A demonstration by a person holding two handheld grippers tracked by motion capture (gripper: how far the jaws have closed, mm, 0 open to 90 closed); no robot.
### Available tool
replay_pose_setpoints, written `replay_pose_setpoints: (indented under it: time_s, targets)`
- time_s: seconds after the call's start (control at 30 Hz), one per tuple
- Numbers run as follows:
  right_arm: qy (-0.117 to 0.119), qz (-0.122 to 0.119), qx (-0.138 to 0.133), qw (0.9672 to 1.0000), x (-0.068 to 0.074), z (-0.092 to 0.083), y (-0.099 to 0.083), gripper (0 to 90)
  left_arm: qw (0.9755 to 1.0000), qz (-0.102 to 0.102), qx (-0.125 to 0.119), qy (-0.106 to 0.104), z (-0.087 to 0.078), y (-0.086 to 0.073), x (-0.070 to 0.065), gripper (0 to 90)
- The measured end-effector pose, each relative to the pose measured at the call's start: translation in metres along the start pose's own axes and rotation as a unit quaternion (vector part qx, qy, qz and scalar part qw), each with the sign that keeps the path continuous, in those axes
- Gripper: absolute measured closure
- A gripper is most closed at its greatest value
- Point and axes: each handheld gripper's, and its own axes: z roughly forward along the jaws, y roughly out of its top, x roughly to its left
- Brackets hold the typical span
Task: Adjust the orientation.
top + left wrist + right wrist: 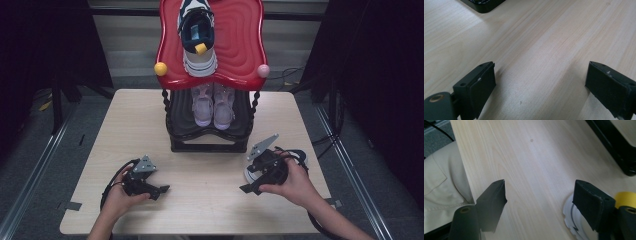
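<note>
The person's two hands came in from the bottom edge of the high view, each wrapped around a gripper low over the pale wooden table (pixel 150 125). The left gripper (pixel 164 189) lay in the left hand (pixel 120 197), pointing across the table toward the middle. Its jaws stood wide apart with nothing between them, only bare wood beneath. The right gripper (pixel 245 189) sat in the right hand (pixel 295 185), tilted, its tips aimed toward the near middle of the table. Its jaws were also well apart and gripped nothing.

A white shoe (pixel 250 172) rested on the table under the right gripper and hand, mostly covered by them. The right gripper view showed the shoe's white sole (pixel 571 220) just beside the right-hand jaw, with a yellow part (pixel 627 198) behind it; whether the jaw touched the shoe could not be told.

Beyond the hands stood a two-tier shoe rack (pixel 240 40), its red top shelf carrying a dark and white sneaker (pixel 197 35), its black lower shelf a pale pink pair (pixel 214 102). The left gripper view caught a corner of the rack's black base (pixel 484 5), and the right gripper view showed a beige trouser leg (pixel 441 192) past the table edge.
</note>
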Motion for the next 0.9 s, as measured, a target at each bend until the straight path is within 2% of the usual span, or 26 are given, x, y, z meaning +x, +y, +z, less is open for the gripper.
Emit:
replay_pose_setpoints:
  time_s: [0.27,0.57,0.9]
  targets:
    - [-0.014,0.016,0.016,0.9996,-0.011,-0.016,0.006,27.1,0.9999,0.003,-0.009,-0.004,0.0,-0.003,0.001,7.6]
    - [-0.02,0.057,0.04,0.9974,-0.025,-0.024,0.01,29.8,0.9999,0.003,-0.008,-0.005,0.0,-0.003,0.0,7.1]
    - [-0.039,0.082,0.046,0.9948,-0.035,-0.04,0.016,31.2,0.9999,0.003,-0.008,-0.005,0.0,-0.003,0.0,7.1]
